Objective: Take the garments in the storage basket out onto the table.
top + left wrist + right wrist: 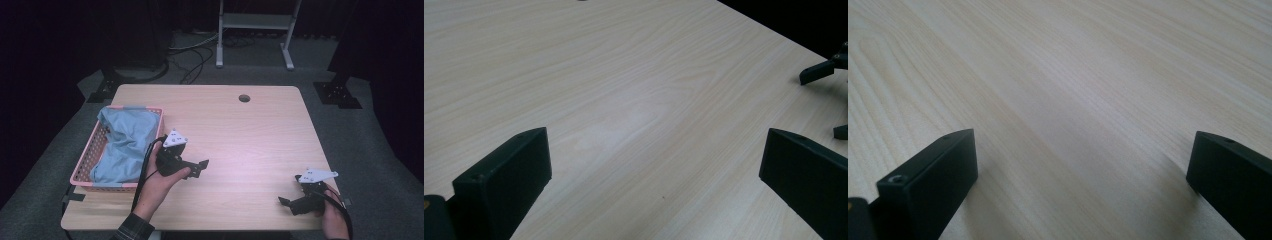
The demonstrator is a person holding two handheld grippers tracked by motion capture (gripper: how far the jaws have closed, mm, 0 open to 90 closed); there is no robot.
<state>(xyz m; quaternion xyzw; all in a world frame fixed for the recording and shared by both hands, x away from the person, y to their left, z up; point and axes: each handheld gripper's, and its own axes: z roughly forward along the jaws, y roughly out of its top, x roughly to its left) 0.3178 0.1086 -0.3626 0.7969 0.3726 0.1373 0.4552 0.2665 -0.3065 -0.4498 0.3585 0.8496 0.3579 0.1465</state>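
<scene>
The left gripper (199, 167) and right gripper (285, 202) hover with blocky black jaws spread wide over the pale wood-grain table (250, 135). The soft blue cloth (122, 142) lies crumpled in the pink lattice basket (82, 167), just beside the left gripper.

Looks like a lab recording booth: one pale wooden table (240, 130) on grey carpet, black curtains behind it, cables (192, 55) loose on the floor beyond its far edge, a white metal stand (255, 30) behind those.
</scene>
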